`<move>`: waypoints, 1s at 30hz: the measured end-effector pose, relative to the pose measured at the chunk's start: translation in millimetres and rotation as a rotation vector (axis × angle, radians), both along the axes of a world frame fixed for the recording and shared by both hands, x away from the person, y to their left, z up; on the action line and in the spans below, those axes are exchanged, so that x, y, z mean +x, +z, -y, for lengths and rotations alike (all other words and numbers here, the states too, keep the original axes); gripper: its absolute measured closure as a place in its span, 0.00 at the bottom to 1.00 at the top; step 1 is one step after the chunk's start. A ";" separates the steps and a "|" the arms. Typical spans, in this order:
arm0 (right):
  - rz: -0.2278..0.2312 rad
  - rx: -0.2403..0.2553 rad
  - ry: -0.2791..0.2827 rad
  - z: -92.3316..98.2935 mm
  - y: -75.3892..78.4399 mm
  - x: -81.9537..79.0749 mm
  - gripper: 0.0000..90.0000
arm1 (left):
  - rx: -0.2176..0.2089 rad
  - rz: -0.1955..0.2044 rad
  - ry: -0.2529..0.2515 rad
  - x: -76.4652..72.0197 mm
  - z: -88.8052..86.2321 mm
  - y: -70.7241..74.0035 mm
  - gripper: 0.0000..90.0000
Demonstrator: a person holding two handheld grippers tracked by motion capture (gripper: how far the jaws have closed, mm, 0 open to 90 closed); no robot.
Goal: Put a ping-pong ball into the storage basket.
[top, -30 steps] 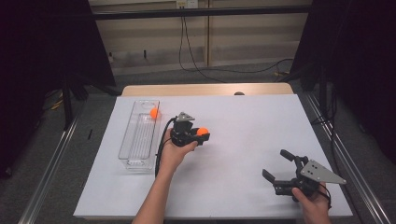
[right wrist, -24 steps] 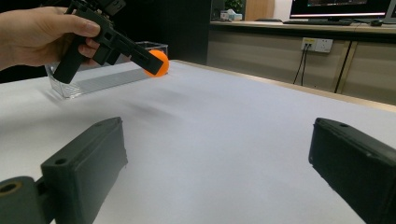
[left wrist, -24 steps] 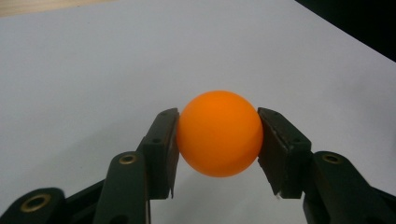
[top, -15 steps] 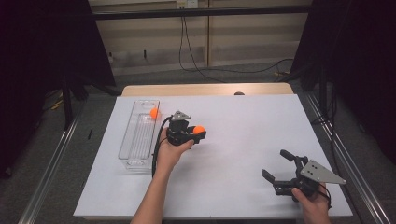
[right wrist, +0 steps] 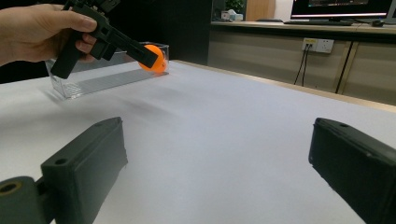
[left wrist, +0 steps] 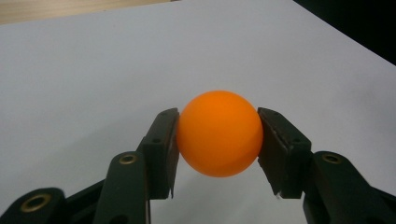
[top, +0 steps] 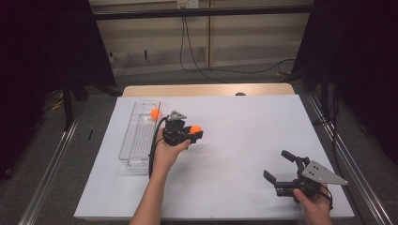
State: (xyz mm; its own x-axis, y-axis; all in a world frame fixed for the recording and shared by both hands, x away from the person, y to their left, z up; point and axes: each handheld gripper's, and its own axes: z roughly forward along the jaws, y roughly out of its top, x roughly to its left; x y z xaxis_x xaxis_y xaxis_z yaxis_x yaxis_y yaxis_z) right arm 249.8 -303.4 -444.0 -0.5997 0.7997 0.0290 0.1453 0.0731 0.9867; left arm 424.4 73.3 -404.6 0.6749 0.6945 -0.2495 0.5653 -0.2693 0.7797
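Technician: Orange ball (left wrist: pixel 219 133) location and hold, please.

Operator: It sits clamped between the two jaws of the left gripper (top: pixel 191 133), one pad on each side at its widest line. In the high view it is held above the white table (top: pixel 244 140), just to the right of the clear tray (top: pixel 138 136).

Technician: Why a grip across the widest line?

Operator: My reading: a smooth sphere squeezes out of any off-centre hold, so pads on opposite sides of the middle keep it seated.

Technician: What is in the tray?

Operator: A second orange ball (top: pixel 155 113) rests at its far end. The tray is long and narrow, with raised walls, which would stop round items from rolling off the flat table.

Technician: Likely step in hand?

Operator: Judged from the layout, carrying the held ball to the tray. The gripper is close to the tray's right wall but not over it.

Technician: State of the right gripper (top: pixel 280 170)?

Operator: Jaws spread wide, nothing between them. It sits low at the near right corner of the table, well apart from the tray, probably parked clear of the left hand (top: pixel 165 152).
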 end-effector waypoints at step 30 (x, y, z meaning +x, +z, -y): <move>-0.002 0.002 0.003 -0.2 0.4 -0.7 0.04 | -0.016 0.025 0.069 -0.8 -26.1 9.2 0.57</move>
State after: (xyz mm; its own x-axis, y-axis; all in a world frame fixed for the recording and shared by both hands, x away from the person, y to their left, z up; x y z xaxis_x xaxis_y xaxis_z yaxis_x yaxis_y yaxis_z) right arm 249.1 -303.2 -443.6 -0.6017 0.7981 0.0313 0.1467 0.0719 0.9866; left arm 423.5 99.4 -395.4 0.6316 0.7358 -0.2445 0.5621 -0.2173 0.7980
